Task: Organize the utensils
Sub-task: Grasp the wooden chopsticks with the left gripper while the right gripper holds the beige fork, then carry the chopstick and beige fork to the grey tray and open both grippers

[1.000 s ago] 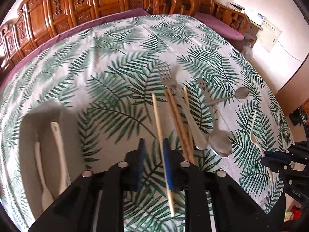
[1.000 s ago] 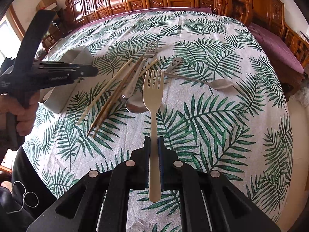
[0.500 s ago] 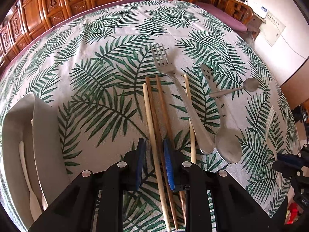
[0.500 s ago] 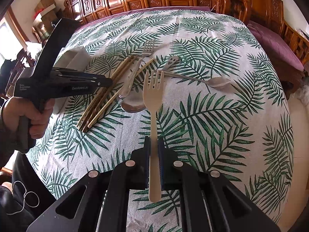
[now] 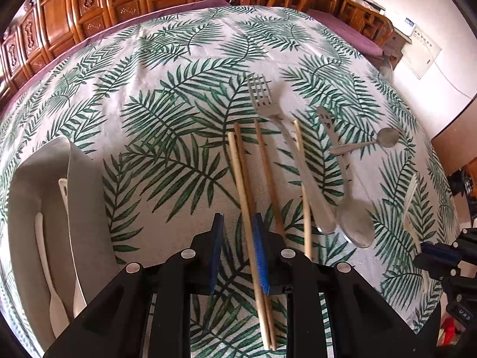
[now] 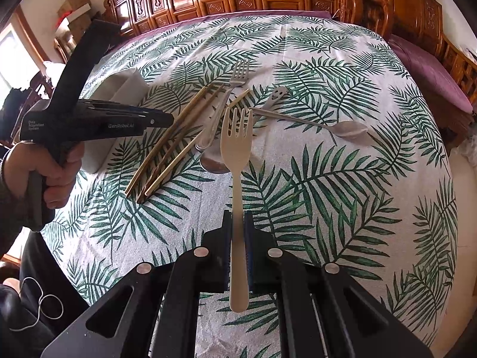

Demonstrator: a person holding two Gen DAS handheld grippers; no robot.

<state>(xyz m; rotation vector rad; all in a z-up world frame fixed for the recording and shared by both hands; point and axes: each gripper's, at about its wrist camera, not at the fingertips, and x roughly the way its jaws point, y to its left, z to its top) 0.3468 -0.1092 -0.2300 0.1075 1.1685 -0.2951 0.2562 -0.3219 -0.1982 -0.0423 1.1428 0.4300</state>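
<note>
My left gripper [image 5: 237, 229] hovers low over four wooden chopsticks [image 5: 247, 197] lying on the leaf-print cloth. A pale chopstick runs between its blue pads, close to the right pad, with a clear gap to the left one. In the right wrist view the left gripper [image 6: 171, 116] points across the chopsticks [image 6: 173, 140]. My right gripper [image 6: 237, 223] is shut on the handle of a pale plastic fork [image 6: 237, 137], held above the table, tines forward. A grey tray [image 5: 26, 185] at the left holds two white utensils [image 5: 41, 253].
A metal fork [image 5: 262, 98], a large spoon [image 5: 354, 226] with a smiley-face handle and a small spoon [image 5: 387, 137] lie right of the chopsticks. Carved wooden chairs ring the table's far side. A person's hand [image 6: 56, 173] grips the left tool.
The left gripper has shifted a little to the right over the chopsticks. The one chopstick that lay apart now rests beside the others. The right gripper and its fork have not moved.
</note>
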